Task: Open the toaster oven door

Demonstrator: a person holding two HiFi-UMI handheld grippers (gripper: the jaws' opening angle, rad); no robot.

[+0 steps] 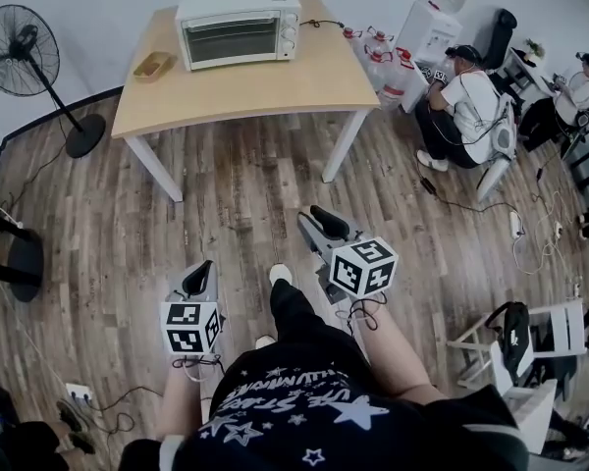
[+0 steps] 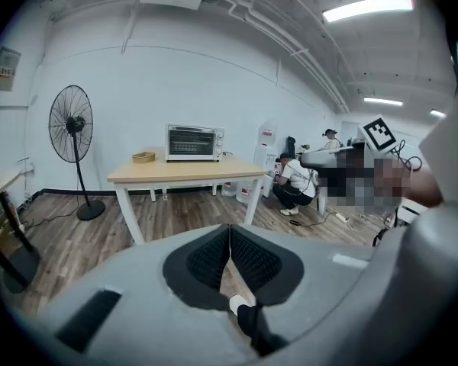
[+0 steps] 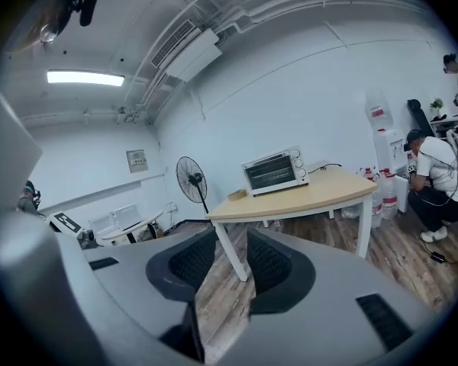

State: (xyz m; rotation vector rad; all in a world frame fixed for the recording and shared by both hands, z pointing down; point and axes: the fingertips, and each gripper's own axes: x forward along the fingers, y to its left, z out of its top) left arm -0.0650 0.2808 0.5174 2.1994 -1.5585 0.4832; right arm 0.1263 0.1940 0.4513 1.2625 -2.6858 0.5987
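A white toaster oven (image 1: 238,27) with its glass door closed stands at the far side of a light wooden table (image 1: 275,91). It also shows small in the left gripper view as the toaster oven (image 2: 194,142) and in the right gripper view as the toaster oven (image 3: 273,171). Both grippers hang low over the wood floor, well short of the table. My left gripper (image 1: 204,269) is shut, its dark pads meeting at the tips (image 2: 230,231) with nothing held. My right gripper (image 1: 324,222) is open, with a clear gap between its pads (image 3: 230,239) and nothing in it.
A small wooden tray (image 1: 153,65) lies left of the oven. A standing fan (image 1: 22,39) is at the far left. Water bottles (image 1: 383,62) and a crouching person (image 1: 466,106) are right of the table. A white stool (image 1: 530,337) and cables sit at right.
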